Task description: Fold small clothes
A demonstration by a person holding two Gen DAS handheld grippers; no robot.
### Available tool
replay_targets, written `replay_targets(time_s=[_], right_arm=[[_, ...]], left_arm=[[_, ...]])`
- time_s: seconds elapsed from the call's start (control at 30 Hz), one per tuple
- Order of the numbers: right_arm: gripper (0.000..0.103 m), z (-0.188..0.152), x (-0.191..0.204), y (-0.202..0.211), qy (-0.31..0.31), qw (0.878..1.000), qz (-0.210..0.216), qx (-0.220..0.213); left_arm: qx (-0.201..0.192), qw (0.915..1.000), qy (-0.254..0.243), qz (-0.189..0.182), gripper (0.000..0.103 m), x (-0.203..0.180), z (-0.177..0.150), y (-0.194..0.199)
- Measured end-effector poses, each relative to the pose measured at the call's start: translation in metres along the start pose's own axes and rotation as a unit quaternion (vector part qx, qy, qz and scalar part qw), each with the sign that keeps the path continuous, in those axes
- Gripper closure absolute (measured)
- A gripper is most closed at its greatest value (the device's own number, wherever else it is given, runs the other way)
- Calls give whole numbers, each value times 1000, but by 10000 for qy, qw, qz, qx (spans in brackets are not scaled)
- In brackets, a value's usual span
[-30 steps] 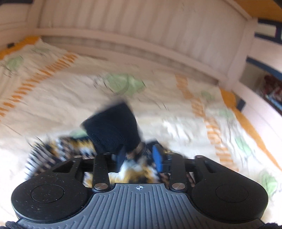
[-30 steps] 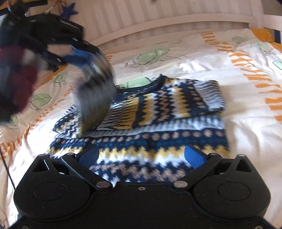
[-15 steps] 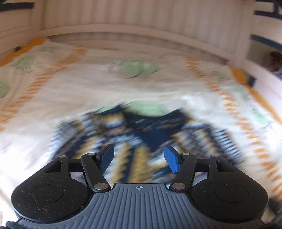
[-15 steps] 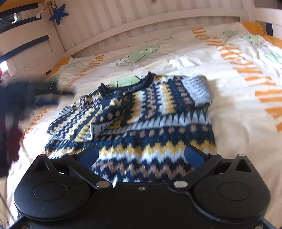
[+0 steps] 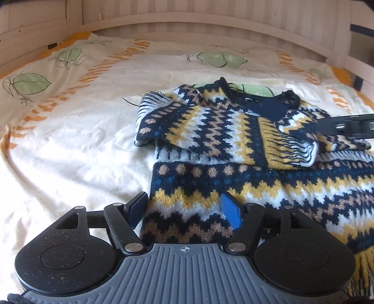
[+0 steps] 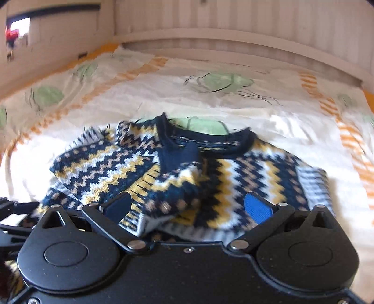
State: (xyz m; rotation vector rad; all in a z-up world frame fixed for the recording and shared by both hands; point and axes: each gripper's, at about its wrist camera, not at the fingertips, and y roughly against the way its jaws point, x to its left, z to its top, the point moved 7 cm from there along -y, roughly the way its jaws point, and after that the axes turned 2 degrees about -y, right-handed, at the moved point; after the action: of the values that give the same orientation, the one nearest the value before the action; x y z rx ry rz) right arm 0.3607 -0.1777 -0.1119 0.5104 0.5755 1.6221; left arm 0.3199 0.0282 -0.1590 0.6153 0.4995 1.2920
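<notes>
A small knitted sweater (image 5: pixel 233 149), navy, yellow, white and tan in zigzag bands, lies on the bed with both sleeves folded across its chest. It also shows in the right wrist view (image 6: pixel 210 173). My left gripper (image 5: pixel 185 211) is open and empty, low over the sweater's lower left corner. My right gripper (image 6: pixel 188 208) is open and empty, just above the folded sleeves. The right gripper's black body (image 5: pixel 346 125) shows at the right edge of the left wrist view. The left gripper's black frame (image 6: pixel 11 210) shows at the left edge of the right wrist view.
The bed sheet (image 5: pixel 81 131) is cream with orange dashed stripes and green leaf prints. A white slatted bed rail (image 5: pixel 210 21) runs along the far side and bends round both ends.
My left gripper has let go of the left sleeve, which now lies folded over the chest, and has drawn back to the hem corner. My right gripper has moved forward over the sweater.
</notes>
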Motion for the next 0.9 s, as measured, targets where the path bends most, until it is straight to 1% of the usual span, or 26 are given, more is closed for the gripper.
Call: replay_targets(time_s=[0.17,0.23,0.3,0.37,0.47,0.53,0.63,0.7,0.8,0.9], right_arm=[[0,-2,16,-38,530,9976,-298,328],[0,-5,10,-44,684,9954,-542,397],[0,-5,-5,-37,672,9936,-852,301],[0,-6,-30,-20,368,9931,-1092,208],[0,-16,-72,5,-322,9907,-1304,211],[0,-28,-94,18,-743,9877,-1344,302],[0,-45,-113,31,-1066,9824,-1468,445],[0,-49,-118,40,-1182,9817,-1450,368],[0,-46,-115,50,-1177,9866,-1130,87],[0,-44,-113,47,-1223,9893,-796,-9]], left_arm=[[-37,9993,261,-263,28,4,-1,-7],[-32,9993,235,-272,26,2,-2,-8],[-30,9994,215,-275,25,1,-3,-8],[-25,9994,206,-277,25,1,-3,-8],[-22,9995,183,-259,24,1,-3,-9],[-24,9995,170,-255,24,0,-4,-8],[-31,9994,192,-272,24,1,-4,-8],[-36,9994,203,-282,24,1,-4,-8],[-37,9994,203,-283,24,1,-4,-8],[-38,9993,214,-294,23,1,-4,-8]])
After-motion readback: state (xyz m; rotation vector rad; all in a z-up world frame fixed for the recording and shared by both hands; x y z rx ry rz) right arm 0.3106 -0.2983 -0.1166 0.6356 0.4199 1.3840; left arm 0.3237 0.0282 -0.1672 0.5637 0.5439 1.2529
